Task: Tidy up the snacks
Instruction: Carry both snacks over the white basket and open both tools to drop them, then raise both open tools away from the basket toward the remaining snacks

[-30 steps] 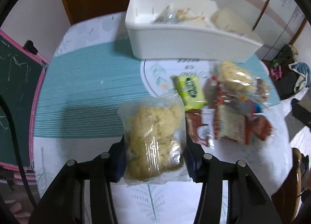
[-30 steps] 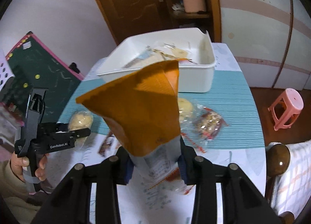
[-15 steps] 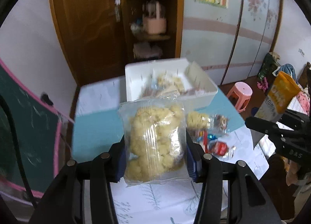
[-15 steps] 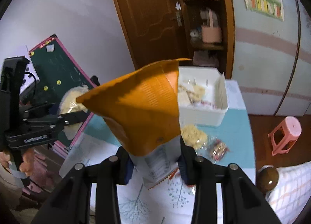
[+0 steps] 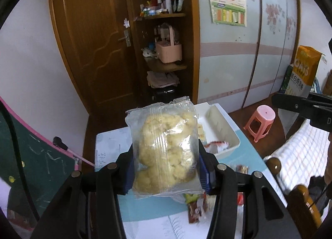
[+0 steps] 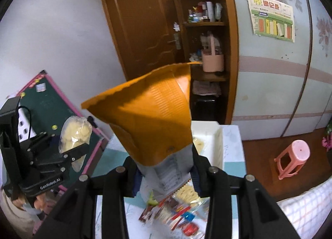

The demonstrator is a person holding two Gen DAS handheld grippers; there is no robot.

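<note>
My left gripper (image 5: pixel 166 168) is shut on a clear bag of pale yellow puffed snack (image 5: pixel 164 145), held upright high above the table (image 5: pixel 149 205). My right gripper (image 6: pixel 165 174) is shut on the lower part of a tall orange-topped snack bag (image 6: pixel 149 118), also lifted well above the table. In the right wrist view the left gripper (image 6: pixel 68 154) and its clear bag (image 6: pixel 74 133) hang at the left. The white bin (image 5: pixel 226 133) with a few packets inside sits at the table's far end, partly hidden behind both bags.
Several loose snack packets (image 6: pixel 178 212) lie on the table below the grippers. A green chalkboard with a pink frame (image 5: pixel 41 162) leans at the left. A pink stool (image 6: pixel 294 156) stands on the floor at the right, near a wooden chair post (image 5: pixel 274 163) and a checked bedcover (image 5: pixel 300 156).
Both grippers have risen a long way with their bags; the table and bin have dropped low in both views and the door and shelves now fill the background.
</note>
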